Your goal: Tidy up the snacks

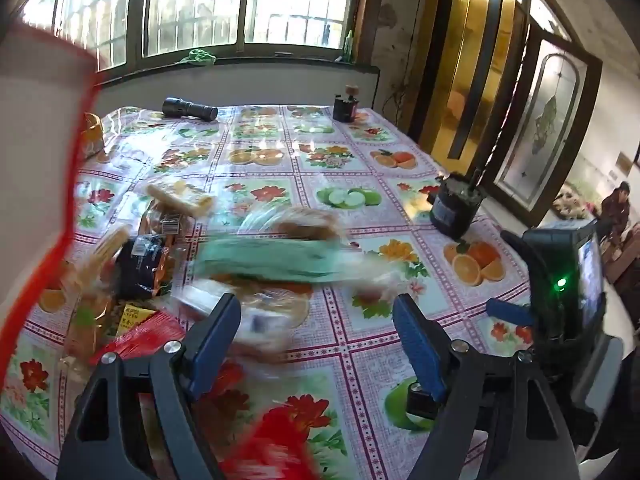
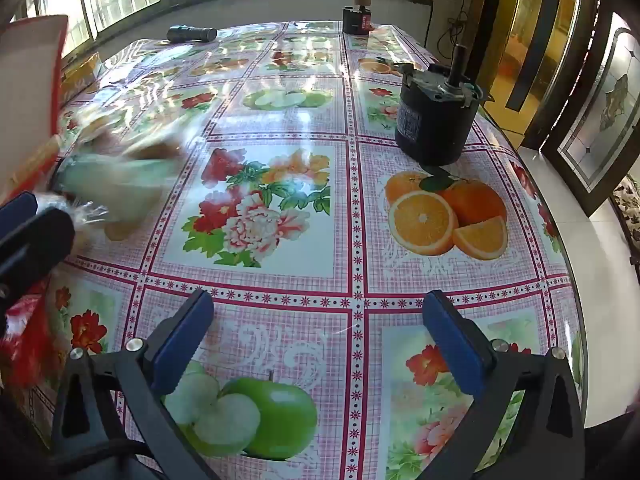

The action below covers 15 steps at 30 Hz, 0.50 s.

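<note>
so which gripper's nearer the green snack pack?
Left. The left gripper sits open right before the green snack pack; the right gripper is open over bare tablecloth, the pack far off to its left.

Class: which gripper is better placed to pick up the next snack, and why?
Probably the left gripper: its open jaws point at the snack pile. The right gripper, also open, faces bare tablecloth, with the snacks off to its left.

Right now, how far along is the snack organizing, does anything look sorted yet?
Nothing looks sorted yet. The snack packets lie in a loose jumble on the fruit-print tablecloth, with a blurred green-wrapped packet among them. Nothing is in hand: the left gripper hangs open by the pile's edge, the right gripper open over bare cloth. Left: essentially all the sorting.
</note>
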Available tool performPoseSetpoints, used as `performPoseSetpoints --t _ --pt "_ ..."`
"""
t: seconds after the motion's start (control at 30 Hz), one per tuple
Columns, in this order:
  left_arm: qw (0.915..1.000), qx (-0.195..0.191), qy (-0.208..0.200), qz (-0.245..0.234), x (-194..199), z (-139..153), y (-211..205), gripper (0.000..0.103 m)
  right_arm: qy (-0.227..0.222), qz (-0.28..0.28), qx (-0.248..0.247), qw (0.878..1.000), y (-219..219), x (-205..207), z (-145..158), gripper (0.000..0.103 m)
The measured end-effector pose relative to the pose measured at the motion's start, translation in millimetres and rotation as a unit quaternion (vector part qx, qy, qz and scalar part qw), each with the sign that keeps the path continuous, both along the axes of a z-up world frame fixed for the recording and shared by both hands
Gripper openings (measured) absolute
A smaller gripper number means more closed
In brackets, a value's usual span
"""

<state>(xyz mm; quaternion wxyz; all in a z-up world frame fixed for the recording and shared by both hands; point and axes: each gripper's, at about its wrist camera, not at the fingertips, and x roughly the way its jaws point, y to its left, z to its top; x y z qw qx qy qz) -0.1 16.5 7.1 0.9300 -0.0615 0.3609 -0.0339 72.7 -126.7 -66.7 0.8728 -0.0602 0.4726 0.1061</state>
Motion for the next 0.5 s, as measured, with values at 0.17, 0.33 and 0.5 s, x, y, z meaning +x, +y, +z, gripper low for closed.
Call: performPoseSetpoints --t 0.17,0.33,0.5 --pt "0.9987 -0.041 -0.017 -0.024 -7.8 4.9 5.0 0.078 0.000 0.000 0.000 1.000 0.0 0.0 0.0 0.103" --pt "0.9959 -0.068 -0.034 -0.048 -13.9 9.4 7.7 0.078 -0.001 0.000 0.000 1.000 0.0 -0.1 0.1 0.103" --pt "0.9927 -0.097 -0.048 -0.052 -24.2 15.2 19.9 0.078 -0.001 0.000 0.001 1.000 -0.1 0.0 0.0 0.103"
